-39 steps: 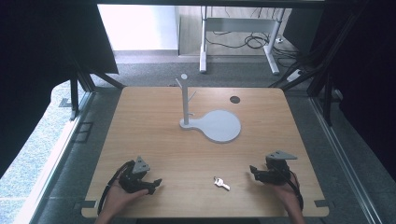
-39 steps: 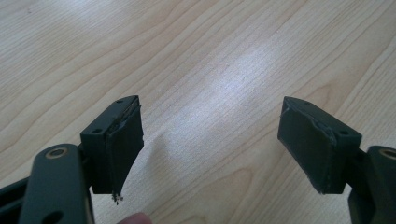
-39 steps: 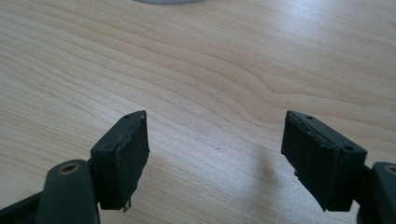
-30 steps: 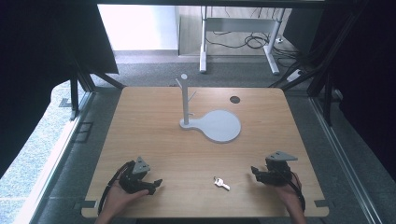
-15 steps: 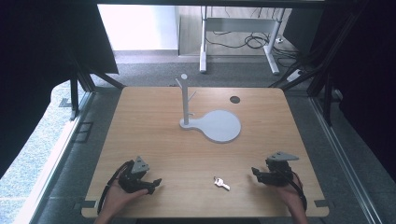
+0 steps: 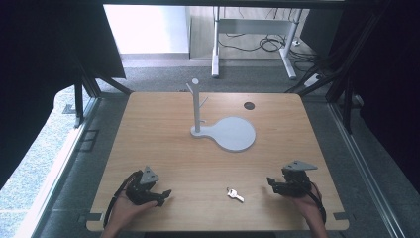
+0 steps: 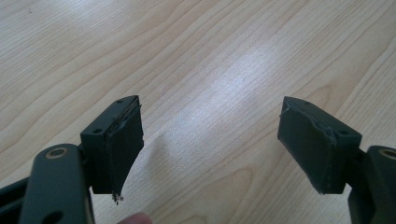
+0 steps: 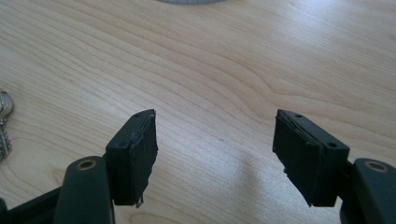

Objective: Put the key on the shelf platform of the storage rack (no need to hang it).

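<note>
A small silver key on a ring (image 6: pixel 235 194) lies flat near the front of the wooden table (image 6: pixel 163 129), between my two grippers. It also shows at the left edge of the right gripper view as the key (image 8: pixel 3 126). My left gripper (image 6: pixel 163 194) rests low at the front left and is open, with bare wood between its jaws (image 7: pixel 210 154). At the front right my right gripper (image 6: pixel 271 183) points toward the key and is also open and empty (image 8: pixel 215 158). A grey peg stand (image 6: pixel 196 106) rises upright from a round flat base (image 6: pixel 233 134) mid-table.
A dark round hole (image 6: pixel 249 105) sits in the tabletop at the back right. The base's edge (image 8: pixel 187 1) shows at the top of the right gripper view. Beyond the table's far edge are desk legs and cables (image 6: pixel 257 42) on the floor.
Both grippers stay open and almost still. The right one has crept slightly toward the table's front edge. The key and the stand have not moved.
</note>
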{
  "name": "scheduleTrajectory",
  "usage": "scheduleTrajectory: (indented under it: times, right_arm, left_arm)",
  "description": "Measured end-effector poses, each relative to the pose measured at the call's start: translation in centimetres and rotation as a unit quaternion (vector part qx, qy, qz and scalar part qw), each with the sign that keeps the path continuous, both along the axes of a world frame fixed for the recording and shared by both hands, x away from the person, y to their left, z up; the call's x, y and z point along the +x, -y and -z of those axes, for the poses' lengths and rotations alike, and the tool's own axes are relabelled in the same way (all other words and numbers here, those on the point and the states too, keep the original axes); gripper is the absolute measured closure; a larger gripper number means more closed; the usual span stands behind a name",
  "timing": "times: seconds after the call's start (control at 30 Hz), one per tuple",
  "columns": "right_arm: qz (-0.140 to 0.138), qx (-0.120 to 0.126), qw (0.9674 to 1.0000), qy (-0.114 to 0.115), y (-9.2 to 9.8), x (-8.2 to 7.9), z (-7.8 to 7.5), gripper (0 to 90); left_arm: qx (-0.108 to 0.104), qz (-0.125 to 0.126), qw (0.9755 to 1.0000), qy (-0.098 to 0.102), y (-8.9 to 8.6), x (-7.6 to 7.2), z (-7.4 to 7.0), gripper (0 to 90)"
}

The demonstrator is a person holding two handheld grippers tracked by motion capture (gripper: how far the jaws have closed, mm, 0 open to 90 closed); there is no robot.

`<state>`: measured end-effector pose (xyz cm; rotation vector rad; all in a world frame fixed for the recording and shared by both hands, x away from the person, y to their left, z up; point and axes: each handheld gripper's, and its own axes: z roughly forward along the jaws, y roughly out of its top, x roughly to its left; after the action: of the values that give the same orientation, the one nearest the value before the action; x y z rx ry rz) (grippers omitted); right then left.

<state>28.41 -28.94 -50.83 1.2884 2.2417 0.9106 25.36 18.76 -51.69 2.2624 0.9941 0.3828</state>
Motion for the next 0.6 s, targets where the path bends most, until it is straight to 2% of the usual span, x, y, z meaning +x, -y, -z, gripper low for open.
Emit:
scheduleTrajectory:
  times: [0.23,0.4,0.47,0.5,0.53,0.6]
  right_arm:
    - [-0.012,0.004,0.9999,0.003,-0.4,-0.1,-0.6,33.3]
    - [-0.04,0.013,0.999,0.015,-1.3,-0.3,-2.2,37.9]
    - [-0.057,0.013,0.9982,0.01,-1.8,-0.3,-2.8,38.2]
    - [-0.057,0.013,0.9982,0.01,-1.8,-0.3,-2.8,38.2]
    - [-0.069,0.009,0.9976,0.007,-2.3,-0.1,-3.4,38.6]
    - [-0.072,0.006,0.9974,0.006,-2.5,0.0,-3.7,39.1]
  left_arm:
    - [0.002,0.001,1.0,-0.001,0.1,-0.1,0.0,22.5]
    - [-0.001,0.0,1.0,0.004,0.0,-0.2,-0.4,22.6]
    - [-0.002,0.0,1.0,0.004,0.0,-0.3,-0.4,22.6]
    - [-0.002,0.0,1.0,0.004,0.0,-0.3,-0.4,22.6]
    - [-0.001,0.002,1.0,0.003,0.1,-0.3,-0.4,22.6]
    - [-0.001,0.003,1.0,0.003,0.2,-0.3,-0.4,22.6]
